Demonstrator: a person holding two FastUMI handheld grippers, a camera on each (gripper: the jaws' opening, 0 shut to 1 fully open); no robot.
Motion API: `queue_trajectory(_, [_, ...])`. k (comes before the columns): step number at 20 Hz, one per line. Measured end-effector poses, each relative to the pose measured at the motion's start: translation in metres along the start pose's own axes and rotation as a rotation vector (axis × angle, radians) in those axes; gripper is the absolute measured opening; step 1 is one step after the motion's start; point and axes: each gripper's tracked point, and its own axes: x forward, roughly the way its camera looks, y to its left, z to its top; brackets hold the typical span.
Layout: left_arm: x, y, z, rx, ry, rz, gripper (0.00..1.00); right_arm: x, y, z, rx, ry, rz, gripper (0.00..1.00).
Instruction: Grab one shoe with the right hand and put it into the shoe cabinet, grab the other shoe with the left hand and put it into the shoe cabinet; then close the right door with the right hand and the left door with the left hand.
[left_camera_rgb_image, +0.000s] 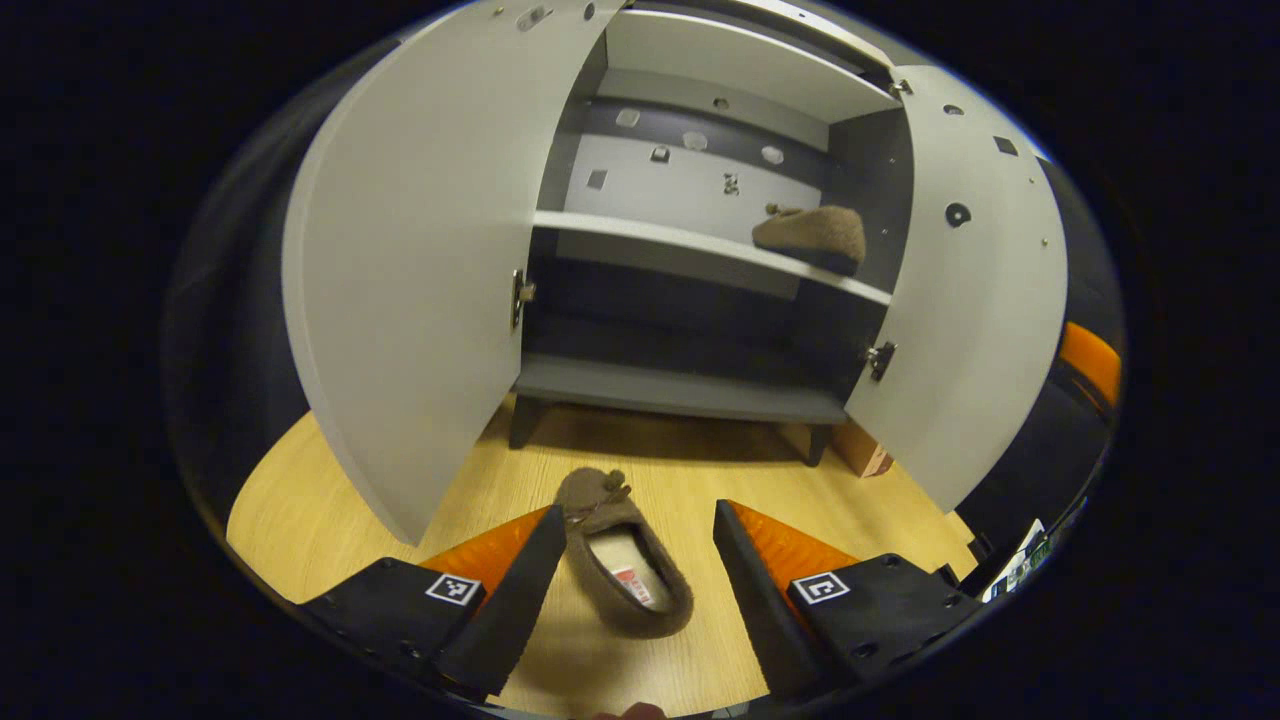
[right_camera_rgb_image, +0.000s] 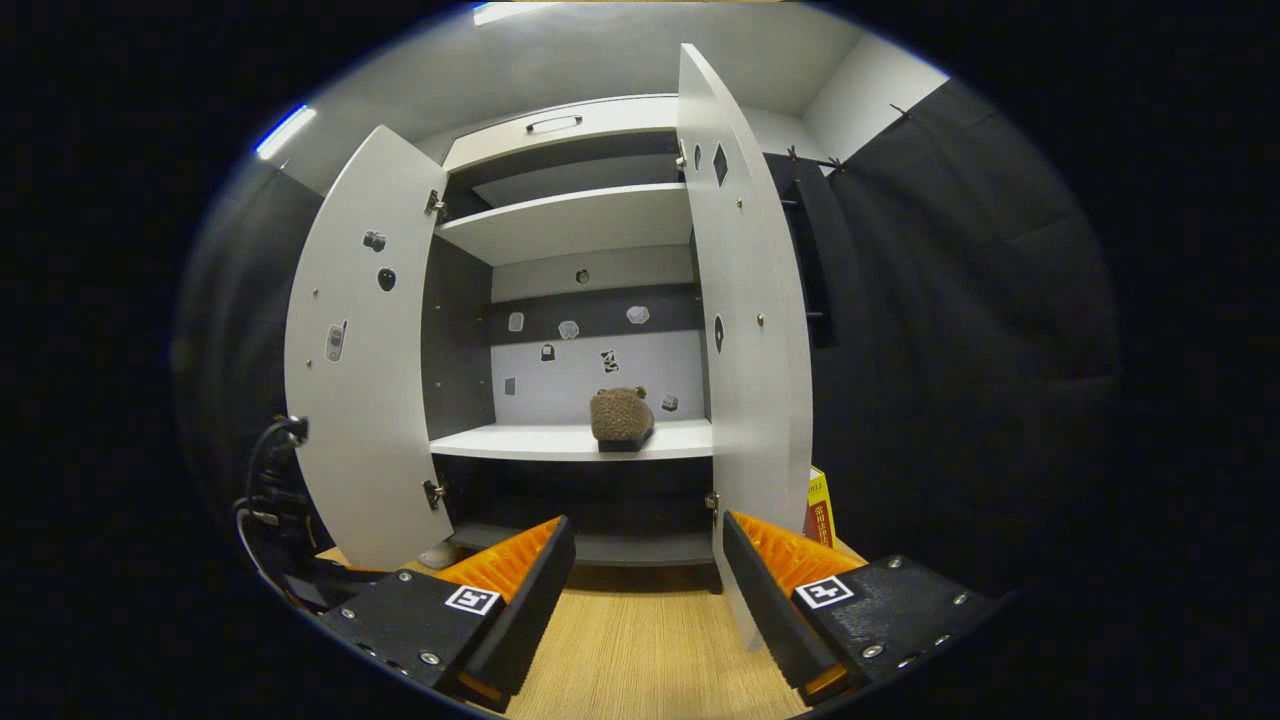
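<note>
A brown fuzzy shoe (left_camera_rgb_image: 625, 565) lies on the wooden floor (left_camera_rgb_image: 330, 500) in front of the shoe cabinet (left_camera_rgb_image: 690, 390). My left gripper (left_camera_rgb_image: 635, 550) is open, its fingers on either side of that shoe without pressing on it. The other brown shoe (left_camera_rgb_image: 812, 238) rests on the cabinet's middle shelf, right side; in the right gripper view the same shoe (right_camera_rgb_image: 621, 417) sits on the shelf (right_camera_rgb_image: 520, 442). Both doors stand open: left door (left_camera_rgb_image: 415, 260), right door (left_camera_rgb_image: 980, 290). My right gripper (right_camera_rgb_image: 645, 560) is open and holds nothing, low in front of the cabinet, near the right door (right_camera_rgb_image: 745, 330).
A cardboard box (left_camera_rgb_image: 862, 452) stands on the floor behind the right door; the same box (right_camera_rgb_image: 819, 512) shows in the right gripper view. Cables and a dark device (right_camera_rgb_image: 270, 490) hang left of the left door (right_camera_rgb_image: 365, 360). Black cloth walls surround the cabinet.
</note>
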Motion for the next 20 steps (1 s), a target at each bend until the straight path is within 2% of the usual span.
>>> queue_trajectory(4, [0.042,0.029,-0.045,-0.053,0.139,0.071,0.98,-0.005,0.004,-0.009,0.028,0.025,0.032,0.92])
queue_trajectory(7, [0.063,0.042,-0.05,-0.083,0.175,0.111,0.98,-0.007,0.001,-0.01,-0.001,0.028,0.023,0.92])
queue_trajectory(11, [0.103,0.073,-0.047,-0.047,0.162,0.185,0.98,-0.011,-0.001,-0.013,0.009,0.033,0.006,0.92])
queue_trajectory(15, [0.139,0.082,-0.052,-0.017,0.14,0.171,0.98,-0.009,-0.006,-0.015,0.01,0.044,-0.013,0.92])
queue_trajectory(20, [0.148,0.078,-0.042,0.043,0.047,0.126,1.0,-0.005,-0.004,-0.02,0.013,0.057,-0.013,0.92])
